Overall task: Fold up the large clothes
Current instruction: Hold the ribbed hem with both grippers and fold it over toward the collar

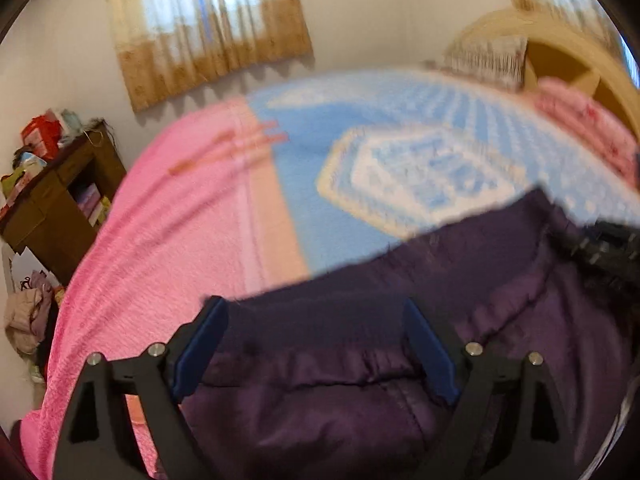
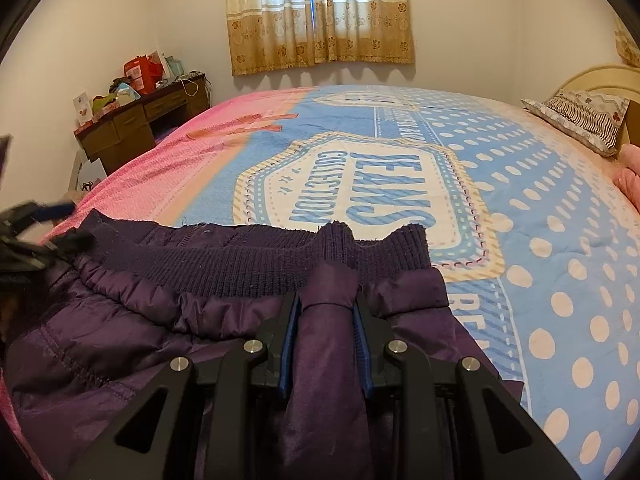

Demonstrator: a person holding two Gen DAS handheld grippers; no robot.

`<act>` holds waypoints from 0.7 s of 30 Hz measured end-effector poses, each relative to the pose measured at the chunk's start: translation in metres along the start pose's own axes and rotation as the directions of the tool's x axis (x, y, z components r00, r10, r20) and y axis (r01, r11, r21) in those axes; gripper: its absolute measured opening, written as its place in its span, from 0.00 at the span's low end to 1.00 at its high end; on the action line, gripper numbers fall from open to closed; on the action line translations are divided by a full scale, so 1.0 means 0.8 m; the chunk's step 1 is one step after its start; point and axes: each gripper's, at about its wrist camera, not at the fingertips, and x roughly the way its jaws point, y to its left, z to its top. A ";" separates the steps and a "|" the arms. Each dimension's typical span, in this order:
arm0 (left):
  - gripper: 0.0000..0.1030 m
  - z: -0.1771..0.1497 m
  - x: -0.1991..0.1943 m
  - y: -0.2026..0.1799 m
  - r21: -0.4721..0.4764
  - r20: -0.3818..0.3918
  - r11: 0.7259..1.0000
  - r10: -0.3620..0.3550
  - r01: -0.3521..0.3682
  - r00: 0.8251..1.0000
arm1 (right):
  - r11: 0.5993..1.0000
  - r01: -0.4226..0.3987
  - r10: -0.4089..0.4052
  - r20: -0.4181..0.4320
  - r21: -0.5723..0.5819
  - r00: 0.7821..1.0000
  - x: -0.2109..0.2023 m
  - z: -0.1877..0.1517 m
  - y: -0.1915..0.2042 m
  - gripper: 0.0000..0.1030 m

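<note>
R gripper [image 2: 326,312], bottom centre of the right wrist view, is clamped on a pinched-up fold of the purple quilted jacket [image 2: 140,320]; blue pads press the fabric from both sides, w/ the ribbed hem [image 2: 256,256] just past the tips. L gripper [image 1: 314,344], bottom centre of the left wrist view, has its jaws spread wide apart over the same jacket [image 1: 360,400]; nothing pinched btwn the blue pads [image 1: 202,352], fabric lies under and btwn them, contact can't be told (view is motion-blurred). In the right wrist view the L gripper shows at the left edge [image 2: 28,236], blurred, at the jacket's far-left corner. Jacket lies across the lower part of both frames on the bed, on the blue/pink blanket [image 2: 540,240] w/ dots and a "JEANS COLLECTION" badge [image 2: 360,200] mid-frame. Pillow [image 2: 580,120] at upper right by the cream headboard [image 2: 600,76]. Brown desk [image 2: 140,120] w/ clutter at upper left against the wall. Curtain [image 2: 320,16] over the window, top centre.
</note>
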 end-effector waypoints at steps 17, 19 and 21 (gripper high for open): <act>0.10 0.026 -0.064 0.003 -0.035 0.226 0.993 0.116 -0.111 0.967 | 1.000 -0.013 0.010 0.178 0.015 0.984 -0.057 0.033 0.004 0.25; 0.10 0.034 -0.052 -0.004 0.004 0.225 0.989 0.143 -0.148 0.964 | 1.000 0.008 -0.012 0.155 0.025 0.988 -0.044 0.043 0.004 0.25; 0.10 0.033 -0.014 -0.010 0.043 0.183 0.979 0.187 -0.198 0.965 | 0.999 0.033 -0.036 0.093 0.028 0.995 -0.018 0.043 0.003 0.25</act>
